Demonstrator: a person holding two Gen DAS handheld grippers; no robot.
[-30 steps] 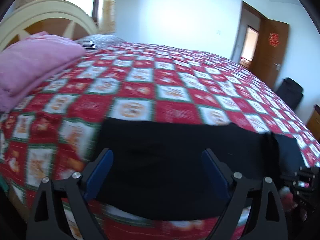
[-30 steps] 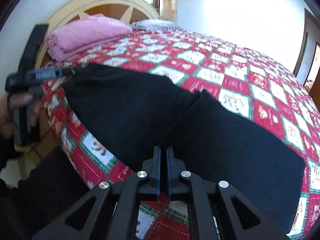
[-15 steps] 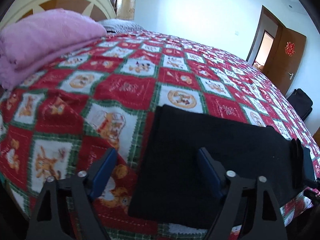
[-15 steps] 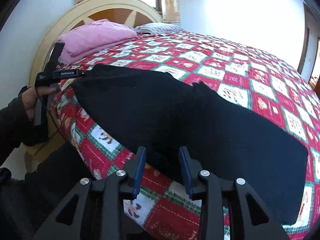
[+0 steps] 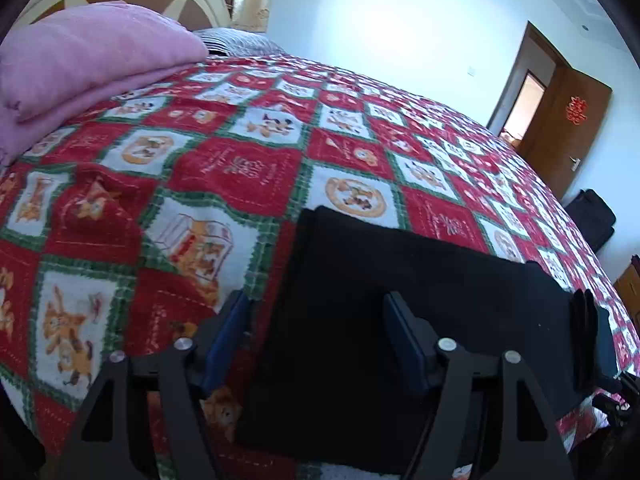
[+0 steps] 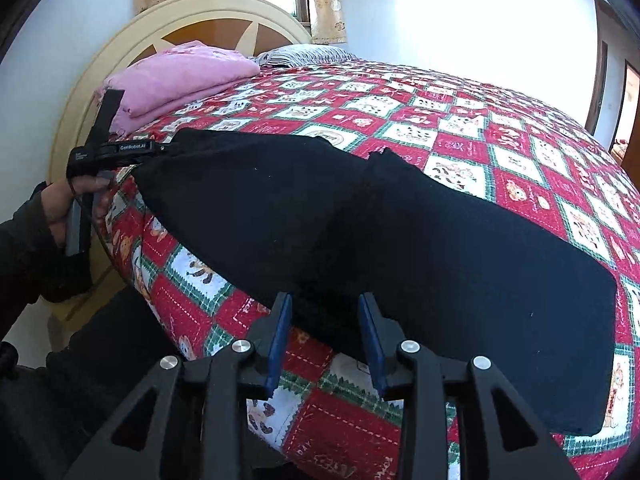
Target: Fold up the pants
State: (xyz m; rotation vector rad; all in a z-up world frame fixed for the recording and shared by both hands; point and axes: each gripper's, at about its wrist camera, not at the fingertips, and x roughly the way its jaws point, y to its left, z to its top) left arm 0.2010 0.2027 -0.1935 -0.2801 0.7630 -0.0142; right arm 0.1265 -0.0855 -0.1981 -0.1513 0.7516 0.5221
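Since a second ago: right gripper (image 6: 324, 336) sprung apart off the black pants (image 6: 360, 240), left gripper (image 5: 316, 340) closing around their 9 o'clock end on the bed (image 5: 240, 168), ready for the next fold.

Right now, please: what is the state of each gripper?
Left gripper: closing around the black pants edge, pads not pressing yet.
Right gripper: open, holding nothing.

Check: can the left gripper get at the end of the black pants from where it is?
Probably yes. The left gripper already straddles the end of the black pants on the bedspread, with nothing in between. Its jaws are closing with the cloth edge between them, not yet pinched.
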